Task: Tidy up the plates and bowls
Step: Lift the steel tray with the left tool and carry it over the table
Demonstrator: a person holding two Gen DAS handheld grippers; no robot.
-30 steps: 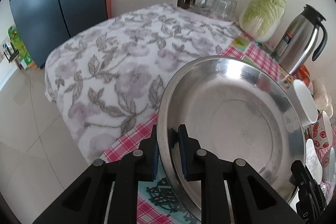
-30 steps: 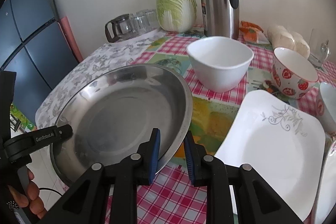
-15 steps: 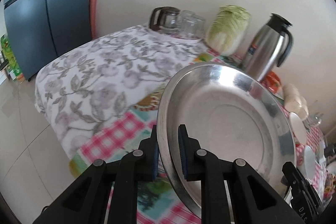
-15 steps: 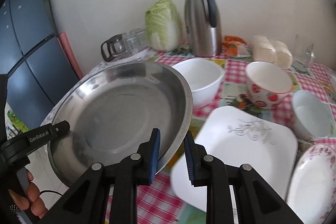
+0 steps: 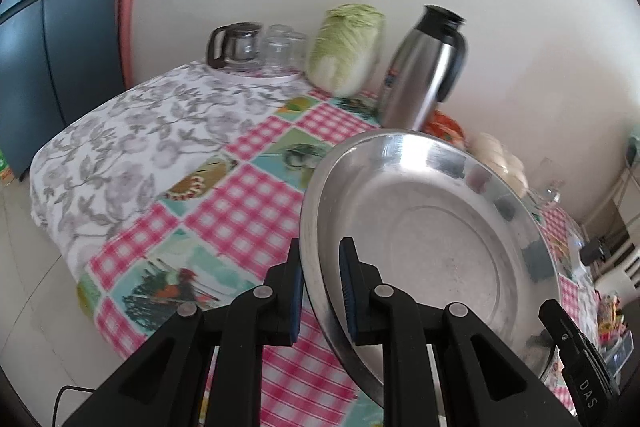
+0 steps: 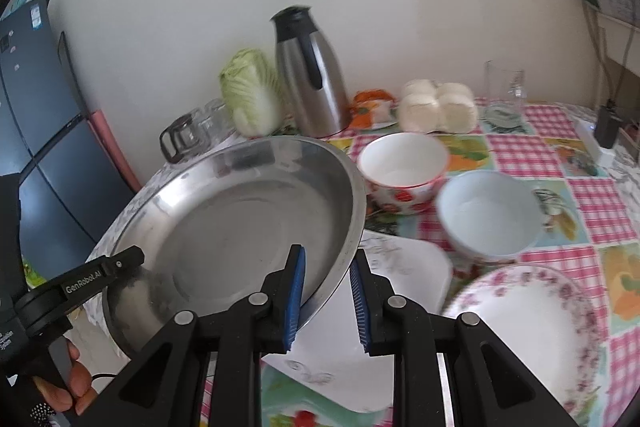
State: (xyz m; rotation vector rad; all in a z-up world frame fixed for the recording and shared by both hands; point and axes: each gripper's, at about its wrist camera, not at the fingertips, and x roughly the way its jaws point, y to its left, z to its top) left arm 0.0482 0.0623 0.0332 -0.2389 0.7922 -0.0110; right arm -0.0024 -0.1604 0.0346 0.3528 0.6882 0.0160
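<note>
I have the steel pan [image 6: 240, 227] pinched at opposite rims: my left gripper [image 5: 320, 291] clenched on its left edge, my right gripper [image 6: 326, 299] clenched on its right edge, so the pan spans between my hands, tilted, clear of the table. Taking the square white plate [image 6: 380, 327] as landmark, the pan hangs above its left part, with the strawberry bowl [image 6: 402, 171] just beyond, so I judge the set-down lies below and rightward

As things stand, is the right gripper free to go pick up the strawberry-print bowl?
Probably not yet. The right gripper is shut on the rim of the steel plate, shared with the left gripper. The strawberry-print bowl sits uncovered beyond, but the plate must be set down first.
</note>
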